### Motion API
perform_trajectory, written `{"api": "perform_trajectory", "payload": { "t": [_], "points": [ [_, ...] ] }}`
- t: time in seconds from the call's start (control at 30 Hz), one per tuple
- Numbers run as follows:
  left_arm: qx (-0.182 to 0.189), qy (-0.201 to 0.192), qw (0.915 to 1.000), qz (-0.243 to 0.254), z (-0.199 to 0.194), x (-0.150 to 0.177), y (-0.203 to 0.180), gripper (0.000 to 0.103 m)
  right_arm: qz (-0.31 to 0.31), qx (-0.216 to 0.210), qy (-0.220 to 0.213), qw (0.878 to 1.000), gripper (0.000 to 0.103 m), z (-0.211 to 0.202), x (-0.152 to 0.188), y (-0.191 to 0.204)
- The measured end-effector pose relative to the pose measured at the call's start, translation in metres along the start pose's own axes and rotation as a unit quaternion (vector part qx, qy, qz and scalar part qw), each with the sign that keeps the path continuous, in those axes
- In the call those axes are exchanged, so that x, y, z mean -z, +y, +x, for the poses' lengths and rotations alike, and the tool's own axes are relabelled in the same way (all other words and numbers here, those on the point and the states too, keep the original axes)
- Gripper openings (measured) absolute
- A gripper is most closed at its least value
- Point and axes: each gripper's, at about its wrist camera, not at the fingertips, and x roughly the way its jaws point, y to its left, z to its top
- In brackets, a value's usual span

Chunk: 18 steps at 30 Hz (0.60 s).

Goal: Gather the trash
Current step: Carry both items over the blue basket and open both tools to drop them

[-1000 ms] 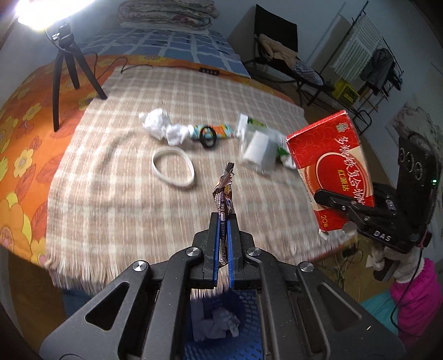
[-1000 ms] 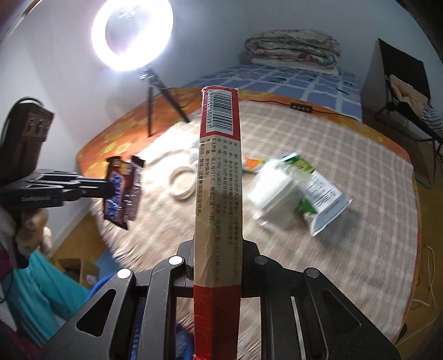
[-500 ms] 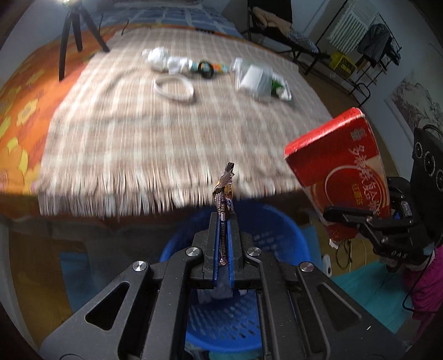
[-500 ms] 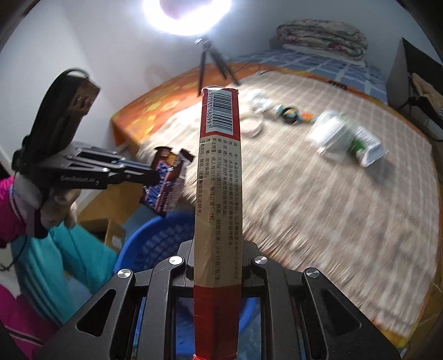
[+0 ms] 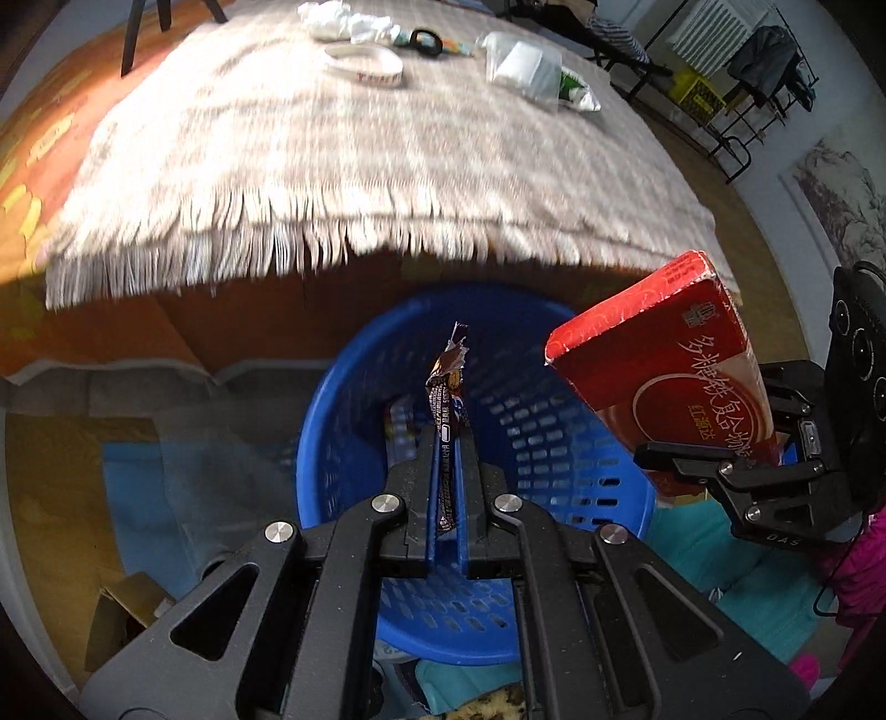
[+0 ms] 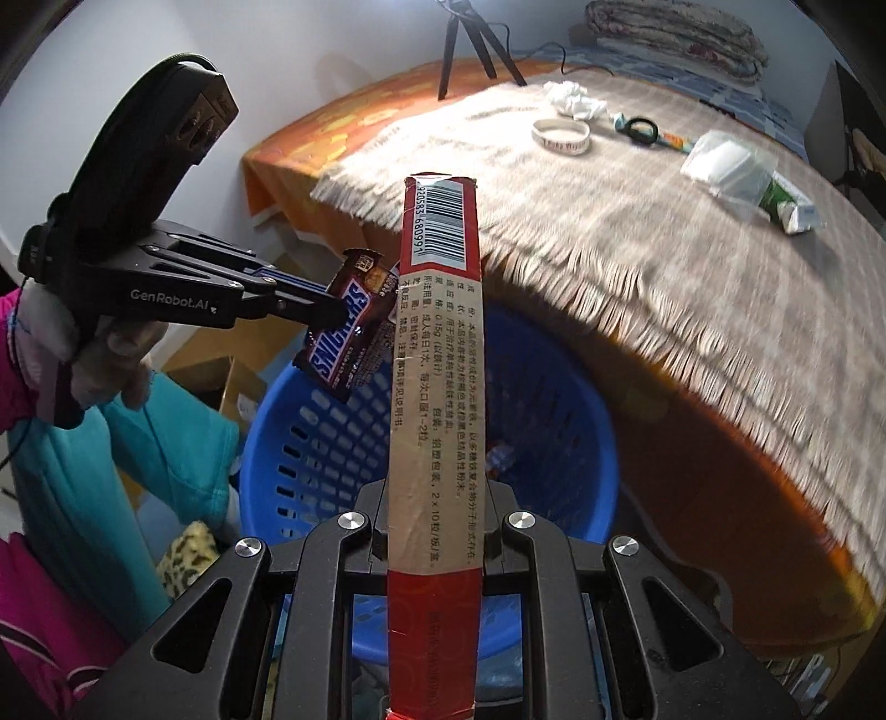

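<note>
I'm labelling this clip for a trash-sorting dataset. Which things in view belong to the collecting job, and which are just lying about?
Part of the job:
- candy wrapper, clamped in left gripper
- red box, clamped in right gripper
- blue basket, below both
- crumpled tissue and plastic bag, on the blanket

Just lying about:
- tripod
- folded quilt

Both grippers are now off the bed & over the blue basket [image 5: 581, 443]; 1 s ago they were above the plaid blanket [image 5: 360, 149]. Left gripper [image 5: 447, 437], w/ the Snickers wrapper [image 6: 346, 338], now points down into the basket. Right gripper [image 6: 434, 498], w/ the red box [image 6: 437, 354], hangs over the rim. Blanket's fringe has slid to the top of both views.
</note>
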Motion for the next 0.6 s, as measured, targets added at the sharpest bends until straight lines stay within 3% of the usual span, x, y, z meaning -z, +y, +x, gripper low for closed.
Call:
{"api": "perform_trajectory", "payload": {
  "t": [0.5,0.6],
  "points": [
    [-0.001,0.029,0.9996,0.003,0.019,0.009,-0.001,0.004,0.001,-0.006,0.034,0.999,0.018,0.021,0.016,0.006],
    [-0.004,0.031,0.9995,0.004,0.021,0.008,-0.001,0.008,0.004,-0.006,0.035,0.999,0.024,0.021,0.017,0.005]
  ]
}}
